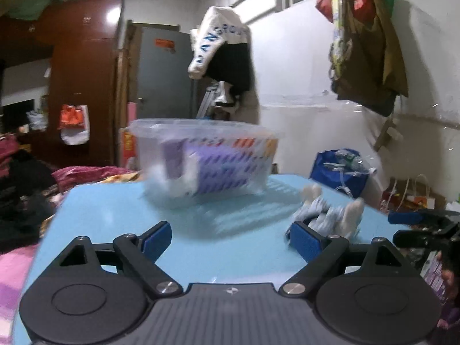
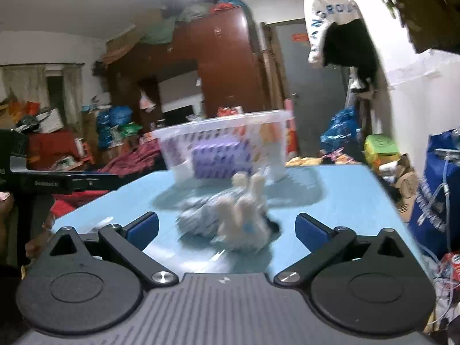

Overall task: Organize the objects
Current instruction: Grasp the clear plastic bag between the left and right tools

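A clear plastic bin (image 1: 201, 158) stands on the light blue table (image 1: 109, 210) with a purple box (image 1: 221, 169) inside it. To its right lies a blurred bundle of white-capped, blue-and-white items (image 1: 327, 212). My left gripper (image 1: 230, 233) is open over the table in front of the bin, with nothing between its blue pads. In the right wrist view the bundle (image 2: 230, 221) lies just ahead of my open right gripper (image 2: 227, 224), in line with the gap, and neither pad touches it. The bin (image 2: 224, 141) stands behind it. The right gripper (image 1: 408, 225) also shows at the right edge of the left wrist view.
Clothes and bedding (image 1: 26, 189) are piled left of the table. A blue bag (image 2: 437, 201) with tubing stands close to its right edge. Bags hang on the white wall (image 1: 365, 51). A brown wardrobe (image 2: 218, 66) and a grey door (image 1: 164, 74) stand behind.
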`<state>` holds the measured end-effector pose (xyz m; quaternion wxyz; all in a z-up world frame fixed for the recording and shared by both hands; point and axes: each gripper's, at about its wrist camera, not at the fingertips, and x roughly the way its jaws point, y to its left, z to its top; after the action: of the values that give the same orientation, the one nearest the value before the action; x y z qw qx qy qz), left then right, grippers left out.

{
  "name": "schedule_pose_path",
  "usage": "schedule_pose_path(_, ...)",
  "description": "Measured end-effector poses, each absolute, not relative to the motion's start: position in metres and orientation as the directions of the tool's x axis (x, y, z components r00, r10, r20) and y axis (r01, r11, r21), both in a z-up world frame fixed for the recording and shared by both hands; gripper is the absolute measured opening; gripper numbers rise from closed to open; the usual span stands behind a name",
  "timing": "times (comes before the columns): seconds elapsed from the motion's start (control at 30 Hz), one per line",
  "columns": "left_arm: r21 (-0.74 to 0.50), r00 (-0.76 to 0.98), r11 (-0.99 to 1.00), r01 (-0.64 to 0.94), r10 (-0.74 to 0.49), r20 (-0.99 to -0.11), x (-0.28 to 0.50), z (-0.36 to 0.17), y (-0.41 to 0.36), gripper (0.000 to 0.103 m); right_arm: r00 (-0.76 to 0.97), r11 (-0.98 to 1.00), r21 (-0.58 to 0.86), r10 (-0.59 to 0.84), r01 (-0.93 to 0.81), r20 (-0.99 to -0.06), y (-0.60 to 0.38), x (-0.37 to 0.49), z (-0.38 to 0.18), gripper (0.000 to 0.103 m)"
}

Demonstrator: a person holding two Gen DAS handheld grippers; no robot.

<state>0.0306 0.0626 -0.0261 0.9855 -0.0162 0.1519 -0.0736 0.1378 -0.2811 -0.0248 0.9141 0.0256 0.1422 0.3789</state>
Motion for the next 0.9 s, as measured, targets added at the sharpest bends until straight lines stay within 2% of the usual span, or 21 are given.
schedule_pose_path(0.1, -0.091, 0.937, 0.988, 0.126, -0.149, -0.316, 0.019, -0.04, 0.078, 0.092, 0.645, 0.696, 0.159, 0.712, -0.7, -0.279, -0.273, 0.136, -0.034, 0.102)
schedule_pose_path(0.27, -0.09, 0.924, 0.985, 0.149, -0.171, -0.341, 0.023, -0.054, 0.075, 0.092, 0.624, 0.687, 0.173, 0.719, -0.706, -0.306, -0.263, 0.138, -0.042, 0.092)
schedule_pose_path(0.37, -0.092, 0.908, 0.982, 0.162, -0.185, -0.375, 0.032, -0.065, 0.071, 0.092, 0.609, 0.681, 0.167, 0.72, -0.713, -0.332, -0.257, 0.141, -0.049, 0.079)
schedule_pose_path(0.43, -0.054, 0.916, 0.987, 0.153, -0.162, -0.367, 0.031, -0.068, 0.064, 0.091, 0.627, 0.691, 0.133, 0.707, -0.71, -0.327, -0.257, 0.137, -0.054, 0.073)
schedule_pose_path(0.47, -0.039, 0.918, 0.988, 0.151, -0.155, -0.366, 0.031, -0.069, 0.061, 0.091, 0.624, 0.687, 0.131, 0.71, -0.714, -0.326, -0.257, 0.136, -0.055, 0.066)
schedule_pose_path(0.5, -0.025, 0.918, 0.987, 0.156, -0.154, -0.365, 0.031, -0.07, 0.058, 0.088, 0.617, 0.68, 0.13, 0.717, -0.722, -0.326, -0.256, 0.135, -0.056, 0.06)
schedule_pose_path(0.57, 0.015, 0.922, 0.988, 0.151, -0.136, -0.362, 0.029, -0.072, 0.05, 0.081, 0.626, 0.684, 0.098, 0.708, -0.723, -0.325, -0.252, 0.13, -0.057, 0.055)
schedule_pose_path(0.67, 0.04, 0.928, 0.989, 0.14, -0.117, -0.353, 0.028, -0.073, 0.045, 0.065, 0.646, 0.695, 0.059, 0.694, -0.717, -0.319, -0.25, 0.126, -0.059, 0.047)
schedule_pose_path(0.73, 0.035, 0.931, 0.991, 0.13, -0.11, -0.348, 0.028, -0.072, 0.047, 0.051, 0.647, 0.695, 0.054, 0.692, -0.717, -0.32, -0.251, 0.126, -0.058, 0.043)
schedule_pose_path(0.9, 0.008, 0.932, 0.989, 0.149, -0.137, -0.336, 0.026, -0.072, 0.052, 0.042, 0.636, 0.68, 0.03, 0.699, -0.733, -0.327, -0.249, 0.124, -0.058, 0.023)
